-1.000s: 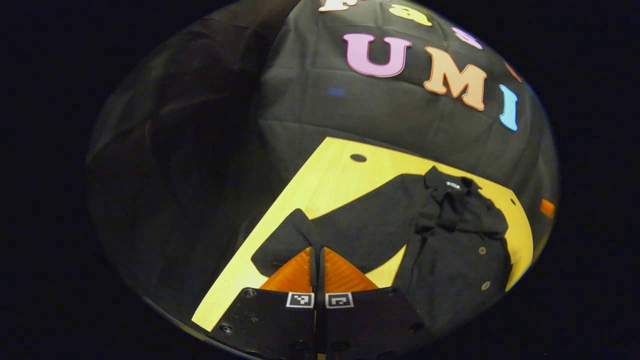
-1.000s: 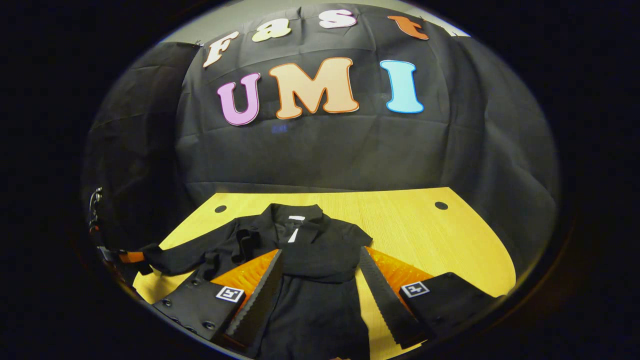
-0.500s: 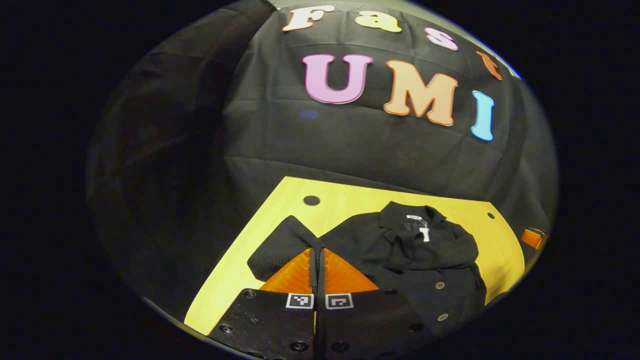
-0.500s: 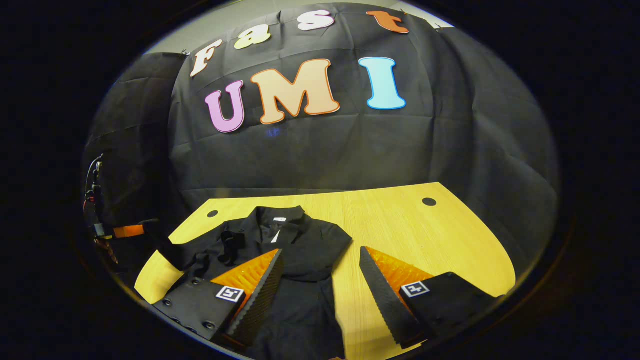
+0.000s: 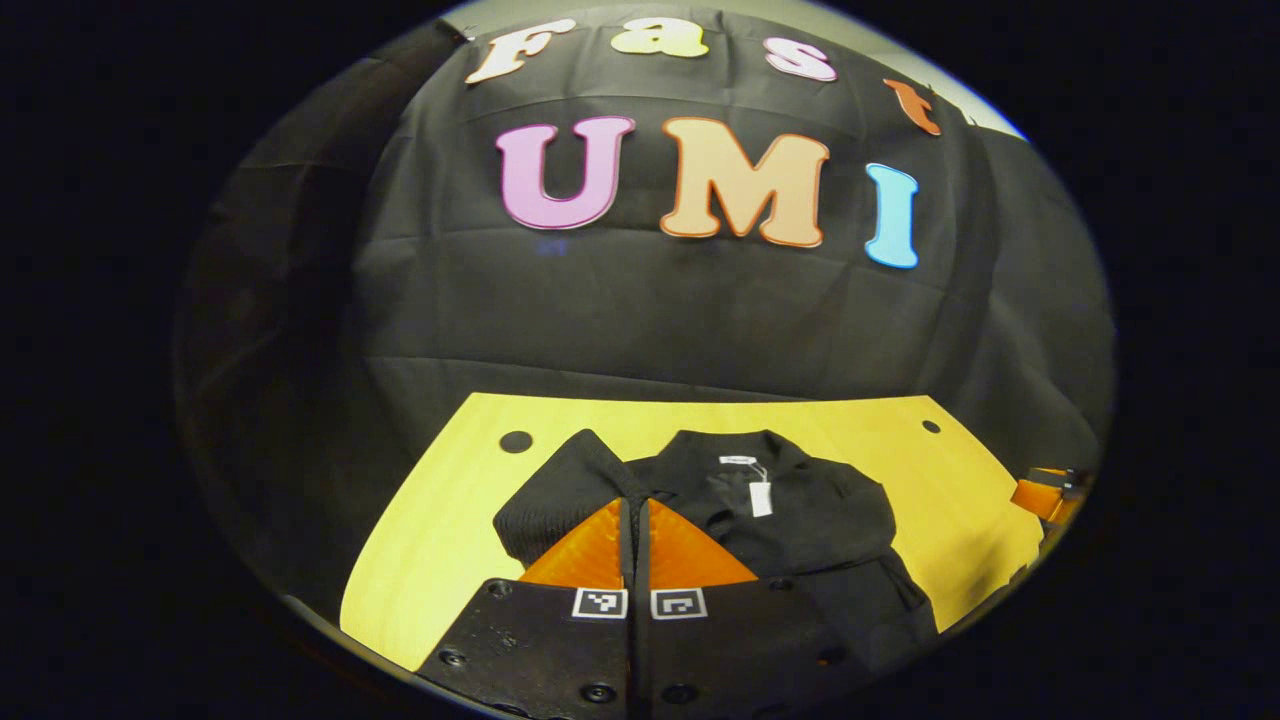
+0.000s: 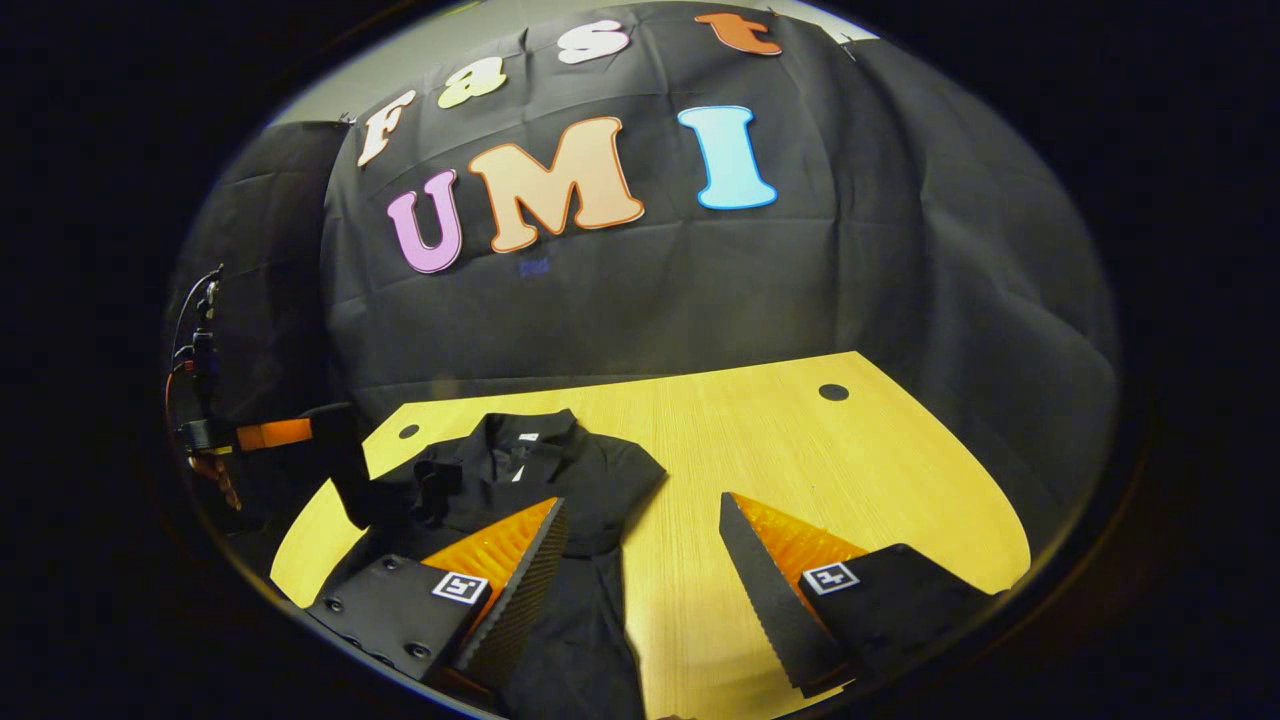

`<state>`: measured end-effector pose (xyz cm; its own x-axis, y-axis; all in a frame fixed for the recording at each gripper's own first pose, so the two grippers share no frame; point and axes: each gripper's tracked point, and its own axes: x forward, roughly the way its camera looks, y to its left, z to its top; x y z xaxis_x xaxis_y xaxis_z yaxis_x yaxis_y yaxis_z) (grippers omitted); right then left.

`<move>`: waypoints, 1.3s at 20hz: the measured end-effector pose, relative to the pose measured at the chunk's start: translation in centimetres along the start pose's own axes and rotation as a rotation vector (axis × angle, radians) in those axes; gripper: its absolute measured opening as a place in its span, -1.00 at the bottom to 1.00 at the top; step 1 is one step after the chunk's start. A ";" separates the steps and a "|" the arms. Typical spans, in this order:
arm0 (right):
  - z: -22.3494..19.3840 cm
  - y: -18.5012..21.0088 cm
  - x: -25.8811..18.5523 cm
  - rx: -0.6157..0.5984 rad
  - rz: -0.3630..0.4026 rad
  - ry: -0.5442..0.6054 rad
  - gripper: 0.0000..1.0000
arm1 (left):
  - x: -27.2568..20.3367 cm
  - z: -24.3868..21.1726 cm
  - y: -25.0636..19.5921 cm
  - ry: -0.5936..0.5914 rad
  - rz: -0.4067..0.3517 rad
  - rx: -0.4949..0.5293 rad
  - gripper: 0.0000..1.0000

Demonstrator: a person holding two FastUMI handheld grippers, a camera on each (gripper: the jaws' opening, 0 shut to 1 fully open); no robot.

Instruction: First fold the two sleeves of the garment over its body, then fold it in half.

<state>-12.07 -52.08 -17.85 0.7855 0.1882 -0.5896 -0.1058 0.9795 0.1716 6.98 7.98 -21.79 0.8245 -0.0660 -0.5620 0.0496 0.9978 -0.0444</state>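
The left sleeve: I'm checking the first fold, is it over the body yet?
Not yet. The left claw is shut on the sleeve, held lifted beside the collar.

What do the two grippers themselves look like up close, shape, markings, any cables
The left gripper and right gripper each have two wedge-shaped ribbed fingers on black bolted blocks bearing square black-and-white tag markers. The right one's inner finger edges are saw-toothed. Seen from the right gripper view, thin cables rise above the left gripper.
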 end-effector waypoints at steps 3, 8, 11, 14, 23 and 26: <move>0.0 -1.2 0.0 0.013 -0.002 -0.003 0.87 | 1.4 0.5 -4.0 0.003 -0.058 0.036 -1.00; 0.1 -2.3 -0.2 0.017 0.006 -0.008 0.96 | 3.3 0.0 -10.4 0.033 -0.156 0.057 -1.00; 0.0 -3.0 -0.2 0.007 0.008 -0.006 0.95 | 4.5 -1.1 -13.5 0.066 -0.202 0.071 -1.00; -0.2 -4.0 -0.3 -0.004 0.004 0.000 0.95 | 5.9 -2.2 -15.8 0.102 -0.229 0.093 -1.00; -0.8 -7.5 -0.5 0.006 -0.011 0.018 0.95 | 8.8 -6.6 -19.4 0.220 -0.216 0.148 -1.00; -0.5 -7.0 -0.9 -0.032 0.011 0.004 0.96 | 7.9 -5.3 -21.4 0.186 -0.254 0.098 -0.38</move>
<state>-12.35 -59.10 -18.93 0.7820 0.1987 -0.5907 -0.1335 0.9792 0.1526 9.39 -13.97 -29.66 0.6623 -0.3040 -0.6848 0.3017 0.9448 -0.1276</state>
